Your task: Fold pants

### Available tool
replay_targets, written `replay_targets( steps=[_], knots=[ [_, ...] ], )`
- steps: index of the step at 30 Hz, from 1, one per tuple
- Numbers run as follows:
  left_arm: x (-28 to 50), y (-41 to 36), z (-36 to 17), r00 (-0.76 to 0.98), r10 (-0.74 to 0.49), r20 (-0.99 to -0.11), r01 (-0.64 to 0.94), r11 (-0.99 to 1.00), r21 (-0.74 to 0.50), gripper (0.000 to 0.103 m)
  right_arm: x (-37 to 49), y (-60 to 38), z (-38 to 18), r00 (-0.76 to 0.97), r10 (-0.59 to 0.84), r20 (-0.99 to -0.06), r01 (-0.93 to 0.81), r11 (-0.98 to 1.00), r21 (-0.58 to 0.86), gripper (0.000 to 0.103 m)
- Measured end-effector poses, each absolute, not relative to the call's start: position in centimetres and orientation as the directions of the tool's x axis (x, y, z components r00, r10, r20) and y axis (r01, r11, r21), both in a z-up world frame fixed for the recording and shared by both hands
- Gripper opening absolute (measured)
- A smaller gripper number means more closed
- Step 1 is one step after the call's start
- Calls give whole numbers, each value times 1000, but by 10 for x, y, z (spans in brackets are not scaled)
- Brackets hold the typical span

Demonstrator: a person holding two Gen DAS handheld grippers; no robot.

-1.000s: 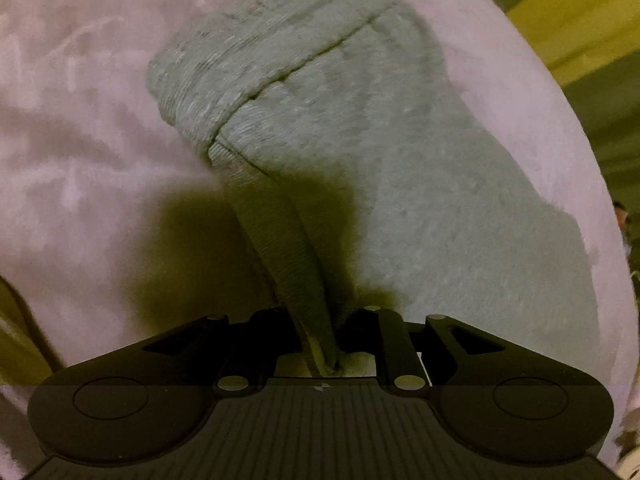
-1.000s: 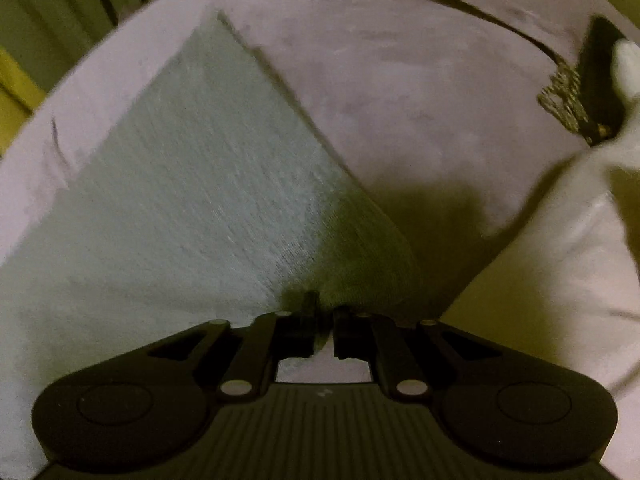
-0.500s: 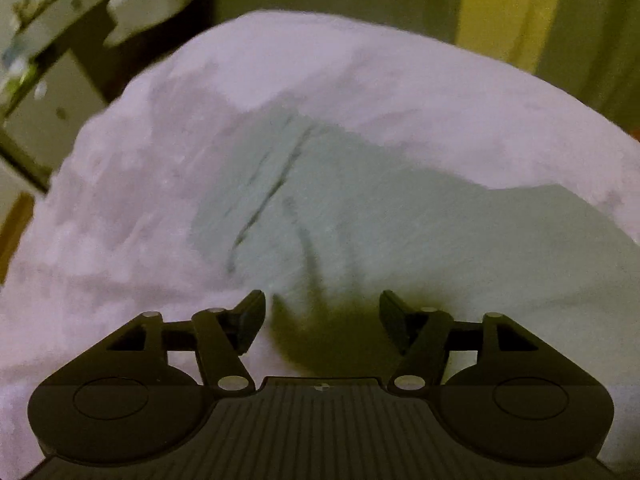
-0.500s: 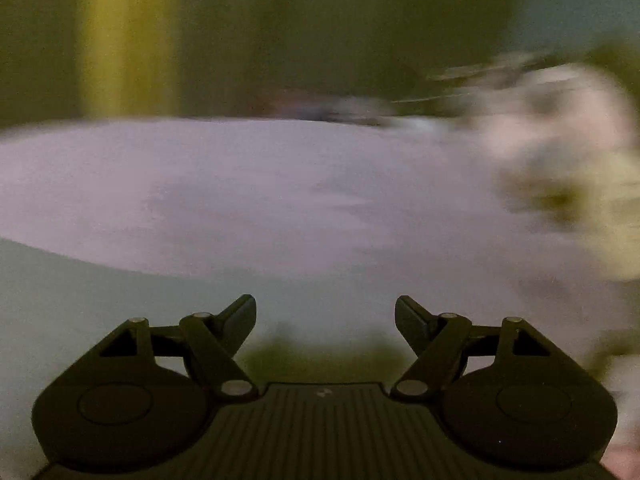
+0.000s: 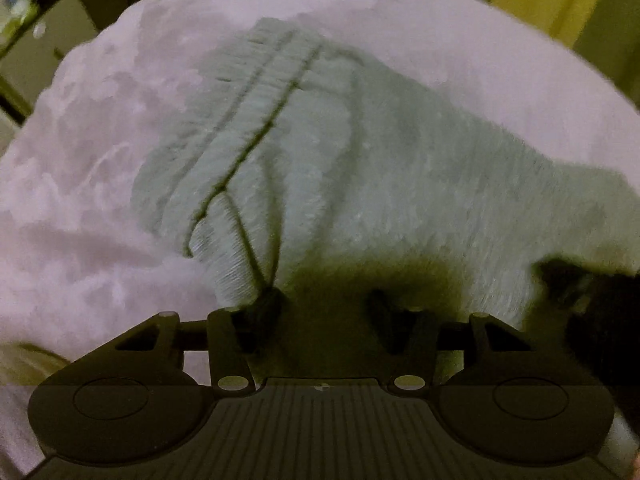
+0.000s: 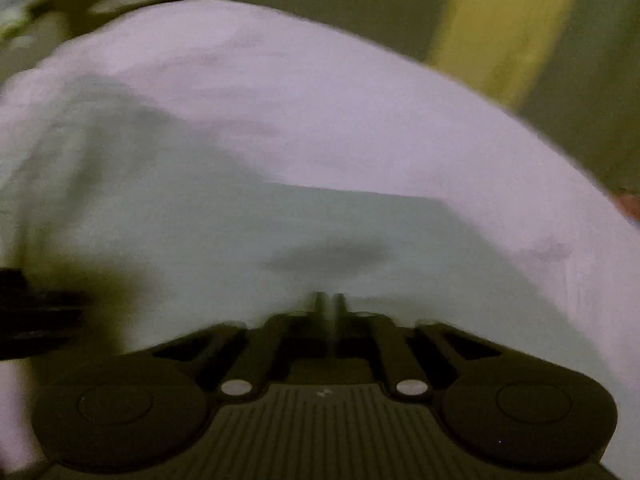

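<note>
Grey sweatpants (image 5: 360, 168) lie on a pale lilac bed cover (image 5: 80, 200). In the left wrist view the ribbed waistband (image 5: 248, 108) runs up to the left. My left gripper (image 5: 324, 308) is open low over the pants' near edge, and its left fingertip touches a ribbed fold. In the blurred right wrist view the pants (image 6: 240, 232) spread flat, and my right gripper (image 6: 329, 304) is shut at their near edge; a thin bit of grey fabric seems pinched between the fingers.
The other gripper shows as a dark shape at the right edge of the left wrist view (image 5: 600, 312) and at the left edge of the right wrist view (image 6: 32, 312). Beyond the bed cover (image 6: 360, 100) hang yellow and green curtains (image 6: 504, 28).
A second ago both grippers were shut on the pants, then both opened. Now the left is still open, lower at the waistband; the right has shut again at the pants' edge.
</note>
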State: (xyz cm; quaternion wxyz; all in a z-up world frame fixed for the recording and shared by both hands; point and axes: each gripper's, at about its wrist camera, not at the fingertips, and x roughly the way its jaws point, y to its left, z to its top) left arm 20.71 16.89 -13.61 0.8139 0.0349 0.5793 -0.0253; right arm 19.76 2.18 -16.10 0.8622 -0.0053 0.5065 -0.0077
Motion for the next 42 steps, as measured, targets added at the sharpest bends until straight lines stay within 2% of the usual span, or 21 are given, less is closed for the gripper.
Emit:
replay_targets(
  steps=[1, 3, 4, 8, 11, 13, 15, 16, 19, 20, 22, 24, 27, 32, 35, 38, 40, 42],
  knots=[
    [207, 174, -136, 321, -18, -947, 64, 998, 3, 55, 196, 22, -154, 489, 73, -869, -17, 997, 74, 12],
    [206, 181, -138, 313, -29, -949, 43, 999, -16, 54, 191, 11, -149, 484, 143, -863, 13, 985, 171, 43],
    [206, 184, -139, 308, -28, -951, 34, 999, -19, 53, 189, 3, -153, 475, 122, -872, 47, 985, 164, 47],
    [202, 188, -136, 301, 4, -954, -2, 1000, 3, 53, 153, -28, -166, 448, 131, -884, 34, 986, 163, 47],
    [196, 172, -127, 315, 91, -945, 5, 995, 98, 53, 117, -81, -154, 450, 2, -893, 137, 988, 72, 58],
    [182, 149, -118, 356, 170, -919, 28, 981, 193, 63, 80, -129, -141, 471, -13, -882, 201, 975, 93, 63],
    [171, 125, -110, 406, 208, -890, 65, 965, 255, 75, 36, -170, -128, 490, -81, -868, 263, 963, 58, 76],
    [164, 112, -106, 431, 215, -876, 83, 958, 275, 76, 11, -193, -121, 494, -127, -860, 305, 952, 36, 79],
    [149, 69, -93, 480, 205, -853, 135, 943, 303, 76, -55, -255, -106, 482, -184, -857, 425, 904, 45, 81],
    [141, 55, -87, 500, 188, -845, 161, 939, 304, 76, -83, -276, -100, 494, -195, -847, 460, 886, 64, 86],
    [125, 24, -80, 541, 137, -830, 235, 923, 305, 85, -127, -311, -90, 510, -242, -826, 520, 851, 72, 87],
    [114, -4, -81, 543, 82, -836, 300, 911, 284, 88, -174, -348, -85, 488, -288, -824, 585, 809, 64, 96],
    [98, -42, -95, 505, 50, -862, 363, 893, 265, 88, -227, -400, -92, 416, -296, -860, 671, 738, 70, 97],
    [76, -76, -122, 448, 72, -891, 419, 864, 280, 86, -308, -469, -116, 385, -200, -901, 763, 618, 189, 97],
    [70, -84, -134, 436, 91, -895, 425, 857, 293, 86, -342, -489, -117, 449, -187, -874, 776, 567, 277, 98],
    [66, -92, -136, 413, 92, -906, 433, 855, 285, 86, -357, -504, -127, 438, -122, -891, 773, 556, 304, 98],
    [59, -100, -134, 415, 79, -906, 452, 847, 281, 86, -352, -508, -150, 432, -32, -901, 765, 543, 348, 95],
    [49, -111, -130, 423, 72, -903, 477, 830, 289, 86, -342, -503, -160, 439, -4, -899, 743, 563, 361, 92]
  ],
)
